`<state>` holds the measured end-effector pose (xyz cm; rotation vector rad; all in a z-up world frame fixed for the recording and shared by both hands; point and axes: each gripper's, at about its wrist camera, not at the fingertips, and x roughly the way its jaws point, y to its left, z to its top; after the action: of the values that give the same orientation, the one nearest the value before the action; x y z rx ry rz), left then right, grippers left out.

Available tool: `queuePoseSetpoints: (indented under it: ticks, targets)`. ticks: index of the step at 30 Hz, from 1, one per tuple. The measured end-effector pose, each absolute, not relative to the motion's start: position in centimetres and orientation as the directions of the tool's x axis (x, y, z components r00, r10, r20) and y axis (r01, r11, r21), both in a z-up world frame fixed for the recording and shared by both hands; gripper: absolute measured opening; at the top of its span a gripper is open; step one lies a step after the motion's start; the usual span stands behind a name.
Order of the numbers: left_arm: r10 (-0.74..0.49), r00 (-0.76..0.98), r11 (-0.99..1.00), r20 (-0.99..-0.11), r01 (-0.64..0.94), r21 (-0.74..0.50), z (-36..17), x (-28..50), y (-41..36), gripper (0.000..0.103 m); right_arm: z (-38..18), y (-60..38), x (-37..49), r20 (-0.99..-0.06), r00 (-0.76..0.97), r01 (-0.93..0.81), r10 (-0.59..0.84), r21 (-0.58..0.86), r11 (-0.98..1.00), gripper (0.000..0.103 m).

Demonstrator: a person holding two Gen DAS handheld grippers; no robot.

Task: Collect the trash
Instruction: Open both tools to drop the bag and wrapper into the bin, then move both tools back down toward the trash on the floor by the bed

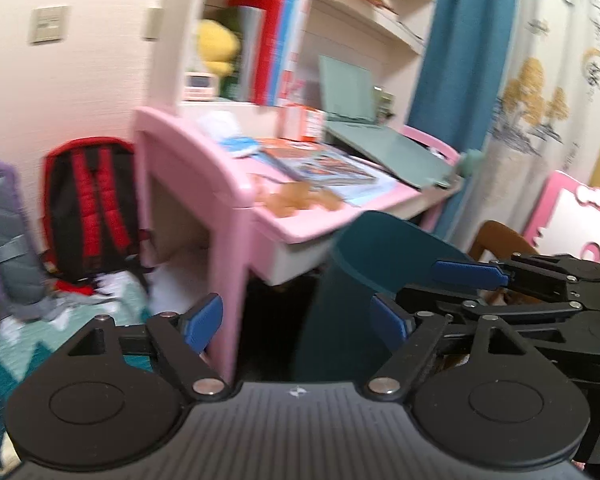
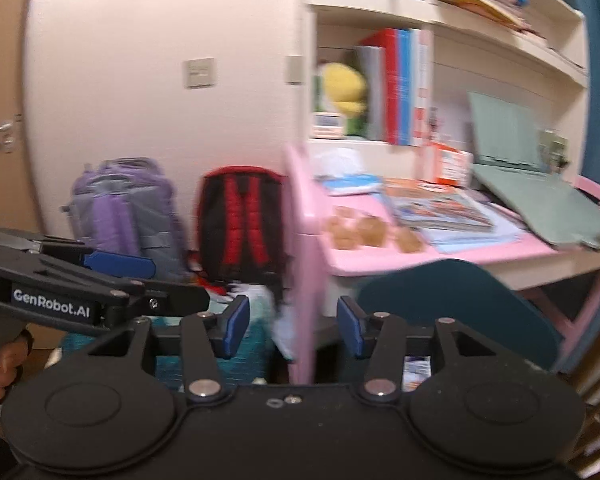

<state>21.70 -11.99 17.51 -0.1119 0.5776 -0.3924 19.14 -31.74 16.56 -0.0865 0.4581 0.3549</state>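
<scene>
Both frames are blurred. The left gripper [image 1: 296, 326] and right gripper [image 2: 292, 326] stand spread, empty; brownish crumpled scraps [image 2: 370, 232] on the pink desk [image 2: 440, 258] stay indistinct.

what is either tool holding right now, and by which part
Nothing is held. The left tool and the right tool are both open with bare pads, short of the pink desk with the brown crumpled scraps.

Crumpled brown wrappers [image 1: 300, 200] on pink desk [image 1: 236, 176]
</scene>
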Motion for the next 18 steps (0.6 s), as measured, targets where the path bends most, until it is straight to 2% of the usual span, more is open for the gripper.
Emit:
queuePoseSetpoints:
  ticks: [6,10,11,18]
  targets:
    - [-0.276,0.799,0.958,-0.534,0.183,-0.221,15.9,19.1,-4.2,0.084,15.1,-25.5,18.4,-0.442,0.774,-0.488,0.454,0.042,0.872,0.052]
    - [-0.187,0.802,0.974,-0.567,0.078,-0.212,14.1,17.4,0.9,0.099,12.9,-21.0,18.7,-0.467,0.705,-0.569,0.534,0.079,0.819,0.053]
    - [-0.168,0.803,0.976,-0.572,0.054,-0.211,13.6,17.1,2.0,0.100,12.3,-19.9,18.8,-0.469,0.691,-0.584,0.550,0.086,0.807,0.053]
    - [-0.049,0.799,0.973,-0.599,-0.098,-0.210,8.9,14.8,9.7,0.100,7.4,-12.7,18.9,-0.486,0.587,-0.682,0.647,0.134,0.719,0.054]
